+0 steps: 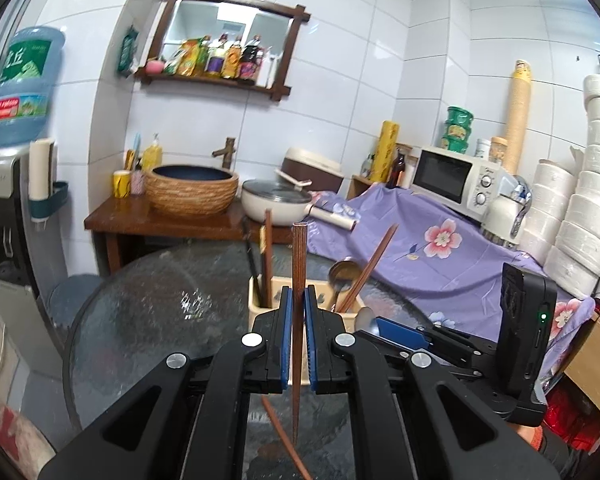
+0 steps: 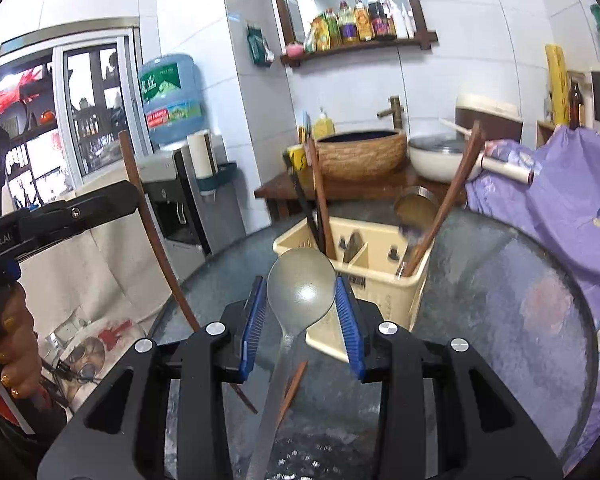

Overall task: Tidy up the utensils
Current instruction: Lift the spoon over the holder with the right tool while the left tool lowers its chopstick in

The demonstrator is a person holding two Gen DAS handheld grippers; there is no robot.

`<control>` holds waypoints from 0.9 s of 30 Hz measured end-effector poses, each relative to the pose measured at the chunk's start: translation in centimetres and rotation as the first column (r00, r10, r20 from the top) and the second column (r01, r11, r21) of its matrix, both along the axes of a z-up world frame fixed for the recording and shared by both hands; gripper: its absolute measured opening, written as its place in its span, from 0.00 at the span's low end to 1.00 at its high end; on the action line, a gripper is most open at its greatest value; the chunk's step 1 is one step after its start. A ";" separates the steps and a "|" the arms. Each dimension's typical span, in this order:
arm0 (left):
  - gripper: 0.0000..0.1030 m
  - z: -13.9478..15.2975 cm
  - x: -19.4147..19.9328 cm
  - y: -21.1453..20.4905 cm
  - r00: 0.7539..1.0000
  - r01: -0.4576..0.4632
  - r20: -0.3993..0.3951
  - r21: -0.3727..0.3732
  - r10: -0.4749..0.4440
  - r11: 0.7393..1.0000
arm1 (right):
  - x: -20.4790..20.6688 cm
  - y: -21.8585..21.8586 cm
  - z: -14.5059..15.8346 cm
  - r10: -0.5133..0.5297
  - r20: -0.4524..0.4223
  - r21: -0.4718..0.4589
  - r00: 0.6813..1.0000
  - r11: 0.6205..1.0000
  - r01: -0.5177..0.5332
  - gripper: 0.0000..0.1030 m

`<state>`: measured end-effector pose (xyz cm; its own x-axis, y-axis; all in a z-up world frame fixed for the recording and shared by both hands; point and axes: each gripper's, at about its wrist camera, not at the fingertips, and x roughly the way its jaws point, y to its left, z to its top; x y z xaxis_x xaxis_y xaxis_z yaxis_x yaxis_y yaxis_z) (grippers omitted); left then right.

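Note:
My left gripper [image 1: 299,294] is shut on a brown wooden chopstick [image 1: 298,264], which stands nearly upright between the blue pads. Beyond it sits a cream utensil holder [image 1: 260,306] with chopsticks and a metal ladle [image 1: 343,273] standing in it. My right gripper [image 2: 302,308] is shut on a grey metal spoon [image 2: 302,286], its bowl clamped between the pads and the handle running back under the gripper. The holder [image 2: 380,280] lies just ahead of the spoon. In the right wrist view the left gripper [image 2: 130,198] with its chopstick [image 2: 156,236] is at the left. A loose chopstick [image 2: 294,386] lies on the glass below.
Everything rests on a round glass table [image 1: 160,320]. Behind it are a wooden counter with a woven basin [image 1: 192,190] and a white pan [image 1: 274,200], and a purple flowered cloth [image 1: 420,256] under a microwave [image 1: 454,178]. A water dispenser [image 2: 172,184] stands at left.

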<state>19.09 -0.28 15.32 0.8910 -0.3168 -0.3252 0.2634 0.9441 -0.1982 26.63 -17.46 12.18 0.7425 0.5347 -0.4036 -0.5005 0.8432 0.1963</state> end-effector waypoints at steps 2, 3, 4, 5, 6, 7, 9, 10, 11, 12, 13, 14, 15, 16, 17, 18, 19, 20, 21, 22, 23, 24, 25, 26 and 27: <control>0.06 0.9 0.4 -0.3 1.000 0.010 0.015 0.003 -0.010 1.000 | 0.3 0.0 1.0 -0.016 0.037 -0.003 0.999 1.000 0.016 0.35; 0.06 1.6 0.6 -0.4 1.000 0.015 0.025 0.001 -0.015 1.000 | 0.4 -0.1 1.4 -0.024 0.056 -0.005 0.998 1.000 0.024 0.35; 0.06 2.3 1.0 -0.5 0.999 0.021 0.035 -0.002 -0.021 1.000 | 0.7 -0.1 2.1 -0.038 0.086 -0.006 0.996 0.999 0.039 0.35; 0.06 3.1 1.3 -0.6 0.999 0.026 0.046 -0.003 -0.026 1.000 | 1.1 -0.1 2.7 -0.053 0.110 -0.006 0.993 0.999 0.054 0.35; 0.06 3.9 1.7 -0.6 0.998 0.031 0.056 -0.005 -0.030 1.000 | 1.5 0.0 3.3 -0.068 0.131 -0.009 0.989 0.997 0.070 0.35; 0.06 4.9 2.2 -0.7 0.997 0.035 0.067 -0.006 -0.034 0.999 | 2.1 0.1 4.1 -0.096 0.162 -0.017 0.982 0.995 0.100 0.35; 0.06 6.7 3.0 -0.9 0.995 0.038 0.090 -0.007 -0.037 0.999 | 3.4 0.1 5.4 -0.139 0.211 -0.033 0.968 0.988 0.149 0.35; 0.06 7.6 3.5 -1.1 0.994 0.038 0.101 -0.005 -0.037 0.999 | 4.1 0.2 6.0 -0.155 0.233 -0.036 0.960 0.985 0.168 0.35; 0.06 8.4 3.9 -1.3 0.993 0.035 0.113 0.000 -0.035 0.999 | 4.6 0.2 6.5 -0.173 0.251 -0.041 0.952 0.981 0.189 0.35; 0.06 9.1 4.3 -1.5 0.992 0.030 0.125 0.006 -0.030 1.000 | 5.7 0.5 7.1 -0.203 0.279 -0.053 0.939 0.973 0.226 0.35; 0.06 10.0 4.9 -1.8 0.990 0.022 0.138 0.012 -0.024 1.000 | 6.4 0.6 7.4 -0.221 0.294 -0.057 0.930 0.967 0.247 0.35; 0.06 10.5 5.4 -2.0 0.989 0.019 0.143 0.015 -0.021 1.000 | 7.3 0.7 7.7 -0.248 0.308 -0.060 0.919 0.959 0.278 0.35; 0.06 10.9 6.1 -2.3 0.988 0.011 0.151 0.022 -0.014 1.000 | 8.0 0.9 7.8 -0.264 0.316 -0.064 0.911 0.952 0.298 0.35; 0.06 11.1 6.7 -2.6 0.988 -0.002 0.156 0.030 -0.003 1.000 | 8.8 1.1 7.8 -0.280 0.323 -0.069 0.904 0.946 0.318 0.35; 0.06 11.1 7.3 -2.8 0.988 -0.011 0.156 0.035 0.006 0.999 | 9.2 1.3 7.7 -0.291 0.329 -0.072 0.899 0.941 0.331 0.35; 0.06 11.1 7.9 -3.1 0.988 -0.017 0.153 0.039 0.011 0.999 | 9.8 1.6 7.5 -0.305 0.341 -0.079 0.889 0.933 0.350 0.35; 0.06 10.8 8.8 -3.2 0.989 -0.023 0.146 0.041 0.017 0.999 | 10.3 2.0 7.2 -0.314 0.357 -0.091 0.880 0.926 0.367 0.35; 0.06 10.4 9.5 -3.3 0.990 -0.030 0.140 0.042 0.024 0.999 | 10.8 2.4 6.8 -0.324 0.372 -0.105 0.870 0.917 0.386 0.35; 0.06 10.0 10.1 -3.4 0.990 -0.044 0.137 0.048 0.037 0.998 | 11.0 2.7 6.5 -0.335 0.390 -0.112 0.858 0.907 0.405 0.35; 0.06 9.5 10.7 -3.4 0.989 -0.058 0.137 0.053 0.051 0.997 | 11.3 3.0 6.1 -0.341 0.403 -0.117 0.849 0.901 0.417 0.35; 0.06 8.9 11.4 -3.3 0.990 -0.066 0.132 0.052 0.059 0.996 | 11.6 3.2 5.6 -0.346 0.416 -0.124 0.841 0.895 0.430 0.35; 0.06 8.4 11.9 -3.2 0.990 -0.070 0.124 0.051 0.064 0.996 | 11.9 3.4 5.3 -0.349 0.423 -0.129 0.836 0.890 0.437 0.35; 0.06 7.8 12.5 -3.0 0.991 -0.073 0.112 0.048 0.067 0.996 | 12.2 3.5 4.8 -0.351 0.425 -0.135 0.834 0.887 0.442 0.35; 0.06 7.4 12.8 -2.8 0.992 -0.075 0.105 0.045 0.070 0.996 | 12.4 3.4 4.2 -0.354 0.423 -0.136 0.834 0.885 0.445 0.35; 0.06 6.7 13.2 -2.7 0.993 -0.078 0.097 0.043 0.074 0.996 | 12.6 3.4 3.7 -0.358 0.423 -0.140 0.832 0.882 0.450 0.35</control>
